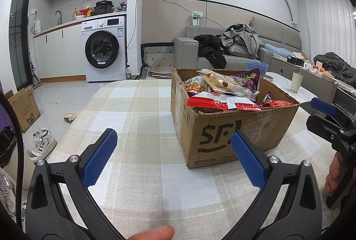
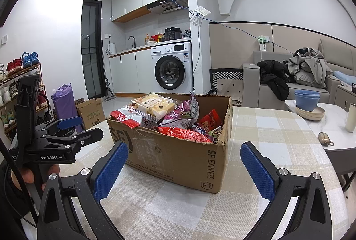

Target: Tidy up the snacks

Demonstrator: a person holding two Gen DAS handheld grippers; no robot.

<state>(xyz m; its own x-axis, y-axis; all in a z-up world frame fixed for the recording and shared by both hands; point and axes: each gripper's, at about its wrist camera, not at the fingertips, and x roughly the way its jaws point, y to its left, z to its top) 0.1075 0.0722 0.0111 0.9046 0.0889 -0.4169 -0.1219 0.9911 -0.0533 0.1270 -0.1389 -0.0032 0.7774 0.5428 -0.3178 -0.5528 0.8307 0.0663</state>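
- Hovering spread and empty, the left gripper (image 1: 173, 160) and right gripper (image 2: 184, 166) flank an open brown cardboard shipping box (image 1: 233, 131) at centre frame.
- Crinkly red, purple and clear snack packets (image 2: 169, 117) heap above its rim; best lift the topmost from above, pinching a sealed edge.
- Bare beige-checked tablecloth (image 1: 138, 106), lower left, offers sorting room before the table's curved edge.

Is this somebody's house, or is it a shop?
Most likely a small home: a washing machine under a kitchen counter, a sofa piled with clothes, and a shoe rack by the wall.
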